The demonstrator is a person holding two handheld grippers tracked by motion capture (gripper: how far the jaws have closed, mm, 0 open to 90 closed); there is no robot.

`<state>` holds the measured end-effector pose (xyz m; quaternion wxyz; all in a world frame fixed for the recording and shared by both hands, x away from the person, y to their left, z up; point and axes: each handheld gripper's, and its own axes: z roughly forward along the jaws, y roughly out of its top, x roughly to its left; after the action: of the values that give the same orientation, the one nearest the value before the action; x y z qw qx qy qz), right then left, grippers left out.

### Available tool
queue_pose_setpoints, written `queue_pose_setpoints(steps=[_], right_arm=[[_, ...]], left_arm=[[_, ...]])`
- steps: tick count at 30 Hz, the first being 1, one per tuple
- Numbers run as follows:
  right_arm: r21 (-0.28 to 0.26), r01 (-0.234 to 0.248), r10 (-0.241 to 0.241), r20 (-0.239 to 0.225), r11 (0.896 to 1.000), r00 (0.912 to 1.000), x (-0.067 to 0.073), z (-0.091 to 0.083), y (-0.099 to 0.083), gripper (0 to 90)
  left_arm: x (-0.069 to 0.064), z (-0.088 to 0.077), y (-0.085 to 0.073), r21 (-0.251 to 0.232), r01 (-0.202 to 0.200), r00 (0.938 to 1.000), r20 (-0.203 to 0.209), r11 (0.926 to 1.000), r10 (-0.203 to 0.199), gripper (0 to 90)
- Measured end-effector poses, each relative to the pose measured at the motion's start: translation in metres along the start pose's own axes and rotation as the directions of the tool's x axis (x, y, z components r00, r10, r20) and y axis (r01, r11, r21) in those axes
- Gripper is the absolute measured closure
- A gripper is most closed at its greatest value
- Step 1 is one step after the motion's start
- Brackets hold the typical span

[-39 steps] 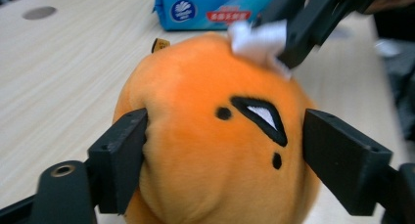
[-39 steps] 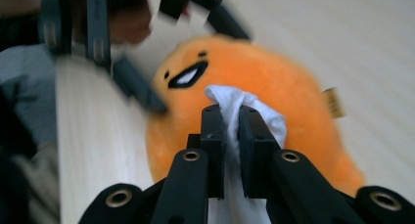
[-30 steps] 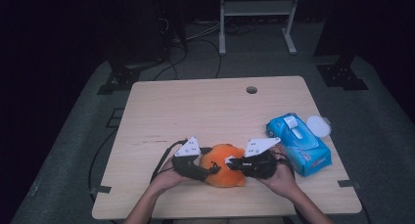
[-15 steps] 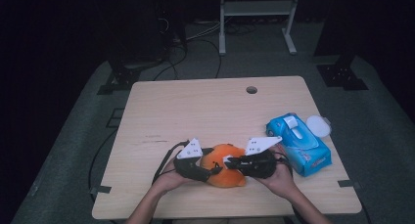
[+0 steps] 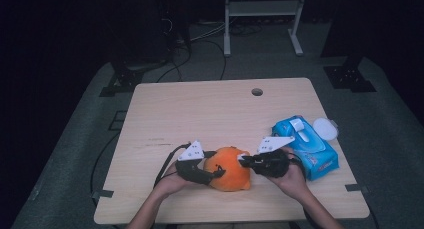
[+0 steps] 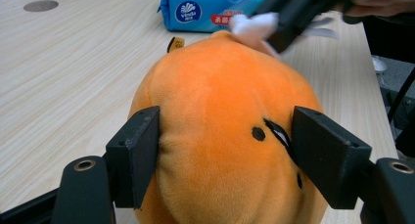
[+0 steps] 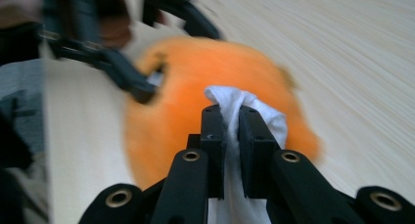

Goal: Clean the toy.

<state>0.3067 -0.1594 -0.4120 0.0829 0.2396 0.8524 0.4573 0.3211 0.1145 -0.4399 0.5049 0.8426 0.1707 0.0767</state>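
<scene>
An orange plush toy lies near the table's front edge. My left gripper comes in from the left and is shut on it. In the left gripper view its black jaws press into both sides of the orange plush toy, with the left gripper around its middle. My right gripper reaches in from the right and is shut on a white tissue. That tissue rests against the toy's top. In the right gripper view the right gripper pinches the tissue in front of the blurred toy.
A blue pack of wipes lies just right of my right hand, with a round white lid beside it. The wooden table has a small round hole at the back. Dark floor, cables and stands surround it.
The right gripper with the tissue has shifted slightly on top of the toy. The left gripper keeps its hold in the same place.
</scene>
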Motion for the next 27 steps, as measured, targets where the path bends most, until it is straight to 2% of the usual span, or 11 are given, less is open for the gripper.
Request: queue_pose_setpoints(steps=[3,5,9,11,12,14,17,21,23,24,27], right_arm=[[-0.009,0.035,-0.035,-0.037,0.999,0.9987,0.012,0.004,0.006,81.4],[-0.005,0.047,-0.048,-0.037,0.999,0.9982,0.014,0.005,0.006,81.4],[-0.002,0.016,-0.016,-0.024,1.000,0.9996,0.000,0.005,-0.002,81.3],[-0.002,-0.009,0.009,-0.020,1.000,0.9998,-0.008,0.003,-0.006,81.3],[0.007,-0.006,0.006,-0.005,1.000,1.0000,-0.009,0.001,-0.007,81.3],[0.016,0.002,-0.002,0.010,1.000,1.0000,-0.010,0.000,-0.008,81.3],[0.025,-0.012,0.011,0.008,1.000,0.9999,-0.007,0.000,-0.006,81.3],[-0.007,0.007,-0.008,-0.028,1.000,0.9996,0.007,0.001,0.004,81.2],[-0.002,0.038,-0.038,-0.020,0.999,0.9991,0.014,0.003,0.008,81.2],[0.004,0.053,-0.053,-0.012,0.999,0.9985,0.013,0.004,0.009,81.2],[0.004,0.022,-0.022,-0.006,1.000,0.9997,0.001,0.003,0.004,81.3]], left_arm=[[0.001,-0.001,-0.001,-0.002,0.003,1.0000,0.000,1.0000,-0.003,28.0],[0.002,-0.001,-0.001,-0.004,0.004,1.0000,-0.001,1.0000,-0.004,27.7],[0.004,-0.001,-0.003,-0.018,0.028,0.9996,-0.003,0.9995,-0.028,27.6],[0.004,-0.001,-0.003,-0.018,0.030,0.9995,-0.003,0.9994,-0.030,27.6],[0.004,-0.001,-0.003,-0.017,0.027,0.9996,-0.004,0.9995,-0.027,27.6],[0.001,-0.001,-0.001,-0.007,0.009,0.9999,-0.012,0.9999,-0.009,27.5],[-0.004,0.001,0.002,0.012,-0.024,0.9995,-0.021,0.9996,0.024,27.1],[-0.012,0.002,0.005,0.021,-0.093,0.9952,-0.026,0.9954,0.094,26.9],[-0.015,0.003,0.007,0.036,-0.116,0.9923,-0.039,0.9926,0.117,27.1],[-0.015,0.003,0.007,0.038,-0.116,0.9921,-0.042,0.9925,0.118,27.4],[-0.014,0.003,0.006,0.031,-0.102,0.9936,-0.044,0.9943,0.103,27.9]])
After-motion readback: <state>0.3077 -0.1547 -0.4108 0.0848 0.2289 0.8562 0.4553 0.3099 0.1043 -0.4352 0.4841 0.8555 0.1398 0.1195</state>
